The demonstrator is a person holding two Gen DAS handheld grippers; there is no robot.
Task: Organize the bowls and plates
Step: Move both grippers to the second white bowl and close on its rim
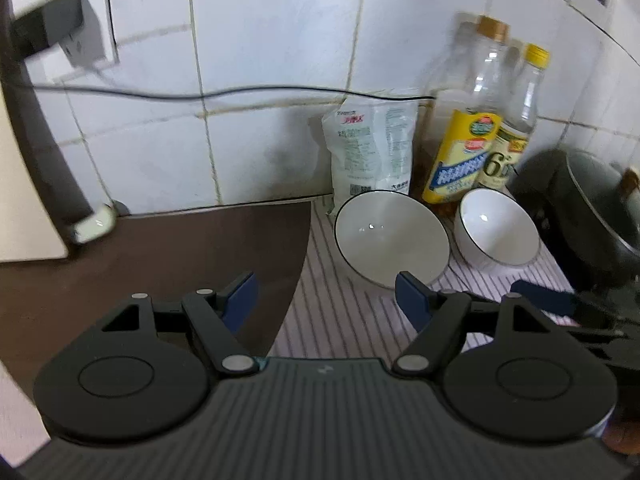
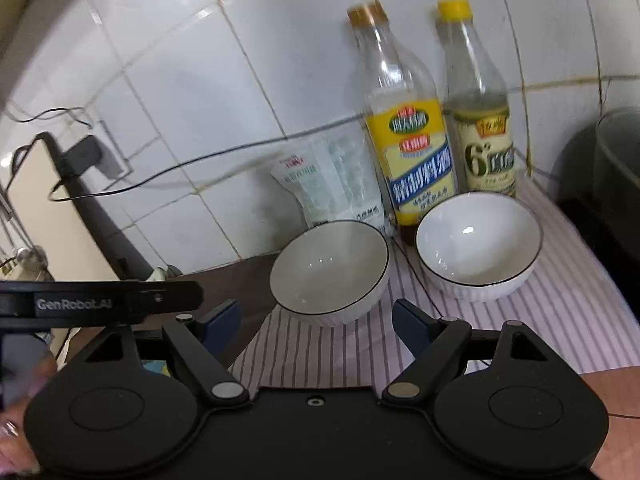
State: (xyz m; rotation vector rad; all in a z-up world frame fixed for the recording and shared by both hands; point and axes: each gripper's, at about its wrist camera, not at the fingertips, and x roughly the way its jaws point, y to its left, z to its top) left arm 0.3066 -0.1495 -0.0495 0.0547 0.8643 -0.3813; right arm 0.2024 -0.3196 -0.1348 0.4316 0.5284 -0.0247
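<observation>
Two white bowls with dark rims sit side by side on a striped cloth point(image 1: 340, 320) against the tiled wall. The left bowl point(image 1: 390, 236) point(image 2: 330, 272) lies just ahead of both grippers. The right bowl point(image 1: 498, 230) point(image 2: 478, 246) stands beside it. My left gripper point(image 1: 326, 298) is open and empty, its right finger near the left bowl's front rim. My right gripper point(image 2: 318, 320) is open and empty, just in front of the left bowl. No plates are in view.
Two tall bottles point(image 2: 408, 128) point(image 2: 480, 120) and a white bag point(image 2: 336, 184) stand behind the bowls. A dark pot point(image 1: 592, 208) sits at the right. A dark board point(image 1: 160, 264) lies left of the cloth. A cable point(image 1: 240, 92) runs along the wall.
</observation>
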